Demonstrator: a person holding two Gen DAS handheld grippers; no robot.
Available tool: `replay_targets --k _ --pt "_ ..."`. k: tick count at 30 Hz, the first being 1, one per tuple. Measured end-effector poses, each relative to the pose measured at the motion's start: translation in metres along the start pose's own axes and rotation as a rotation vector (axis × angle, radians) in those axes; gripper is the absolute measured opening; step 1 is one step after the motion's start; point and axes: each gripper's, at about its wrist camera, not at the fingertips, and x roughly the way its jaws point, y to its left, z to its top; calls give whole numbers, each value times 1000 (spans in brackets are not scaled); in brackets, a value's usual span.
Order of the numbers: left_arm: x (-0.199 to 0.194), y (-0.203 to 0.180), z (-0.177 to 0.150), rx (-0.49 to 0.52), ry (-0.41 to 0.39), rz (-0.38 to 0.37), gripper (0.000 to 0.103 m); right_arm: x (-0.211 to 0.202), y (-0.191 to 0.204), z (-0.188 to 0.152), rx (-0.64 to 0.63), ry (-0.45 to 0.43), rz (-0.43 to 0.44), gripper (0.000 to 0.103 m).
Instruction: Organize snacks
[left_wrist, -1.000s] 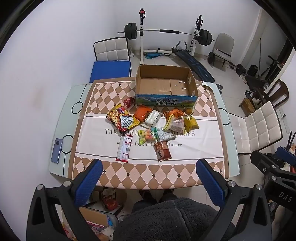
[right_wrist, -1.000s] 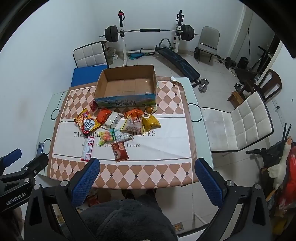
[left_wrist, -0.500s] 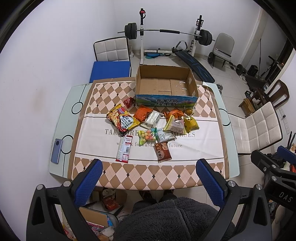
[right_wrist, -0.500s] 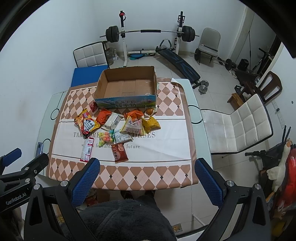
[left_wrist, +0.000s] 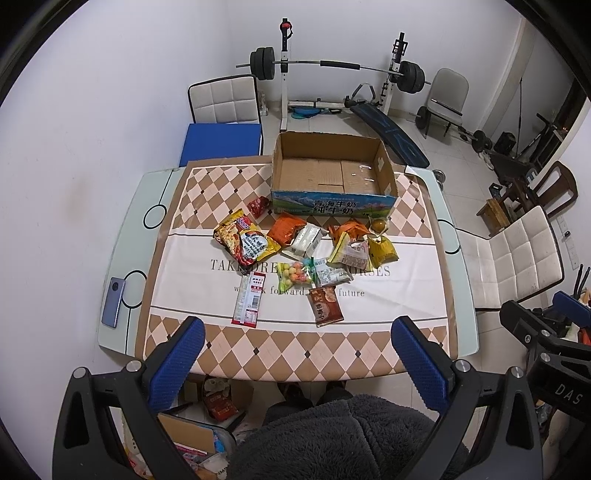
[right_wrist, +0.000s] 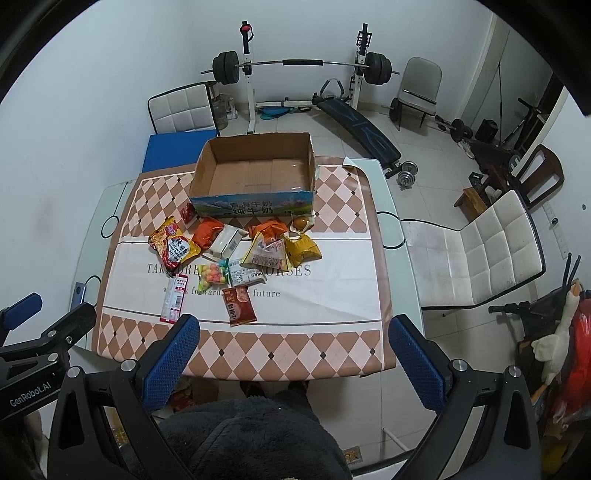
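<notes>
Lying mid-frame on the counter (left_wrist: 458, 273), snacks (left_wrist: 306, 254) sit above both wide-open, empty tools: left tool (left_wrist: 299, 365), right tool (right_wrist: 295, 362).

The tablecloth (right_wrist: 332, 291) reads "future" at its centre; "GenRobot.AI" marks the left gripper (right_wrist: 29, 397) at 8 o'clock, "DAS" the right gripper (left_wrist: 569, 388) at 4 o'clock

A glass table (left_wrist: 122, 254) carries a checkered cloth (left_wrist: 295, 347), cardboard box (left_wrist: 332, 206), scattered snack packets (left_wrist: 325, 306) and phone (left_wrist: 115, 302).
</notes>
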Motion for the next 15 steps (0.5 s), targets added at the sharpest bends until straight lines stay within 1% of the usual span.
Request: replay_targets --k 8,9,15 --pt "1 -1 1 -1 -4 -2 103 0 1 -1 -1 0 1 103" --pt "1 0 1 -1 -4 -1 103 -1 2 6 -4 2 0 103" --pt "1 -1 3 -1 -6 -3 103 -2 2 7 -4 0 1 103"
